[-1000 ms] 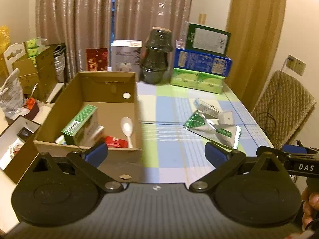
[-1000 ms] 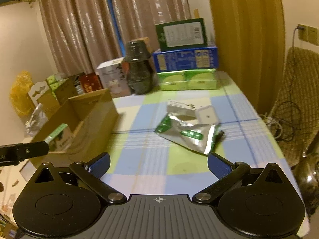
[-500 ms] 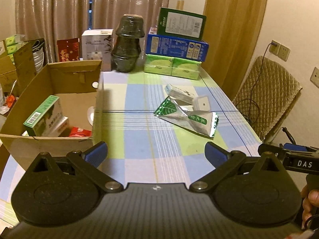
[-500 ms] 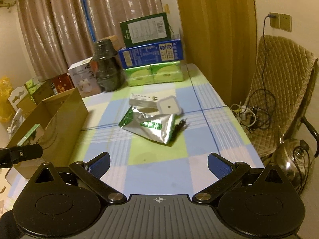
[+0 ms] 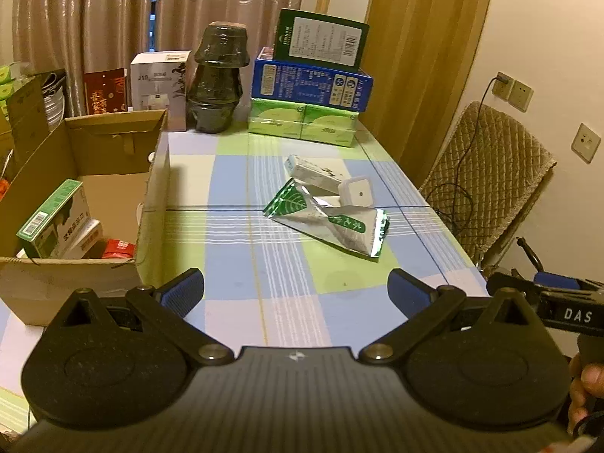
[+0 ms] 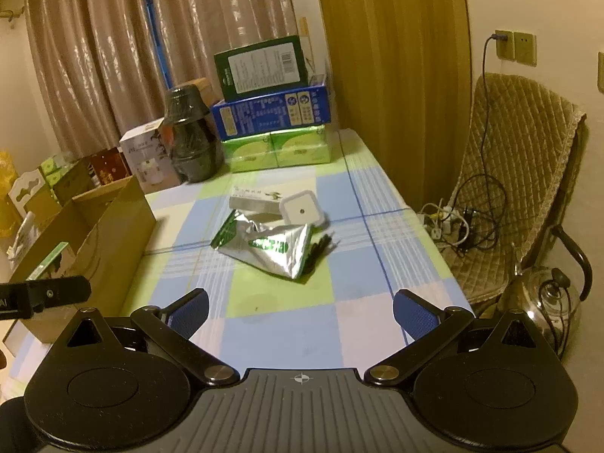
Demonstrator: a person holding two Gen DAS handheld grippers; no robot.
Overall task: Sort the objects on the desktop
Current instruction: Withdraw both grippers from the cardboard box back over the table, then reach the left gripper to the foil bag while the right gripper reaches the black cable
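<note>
A silver and green foil packet [image 5: 332, 222] [image 6: 270, 245] lies in the middle of the checked tablecloth. Behind it rest a long white box [image 5: 311, 173] [image 6: 256, 202] and a small white square block [image 5: 356, 194] [image 6: 302, 211]. A thin black item [image 6: 321, 245] pokes out at the packet's right. The open cardboard box [image 5: 87, 188] [image 6: 98, 234] stands at the left, holding a green carton [image 5: 53, 219] and a red packet [image 5: 119, 249]. My left gripper [image 5: 296, 288] and my right gripper [image 6: 300, 311] both hang open and empty above the near table edge.
Stacked green, blue and dark green boxes [image 5: 313, 94] and a dark wrapped pot stack [image 5: 219, 79] line the far edge before the curtains. A padded chair [image 6: 517, 173], cables and a metal kettle [image 6: 543, 302] stand to the right. More cartons [image 5: 30, 113] crowd the far left.
Both grippers have swung to the right, away from the cardboard box. The foil packet and white items now sit nearer the centre of each view. The fingers stayed open.
</note>
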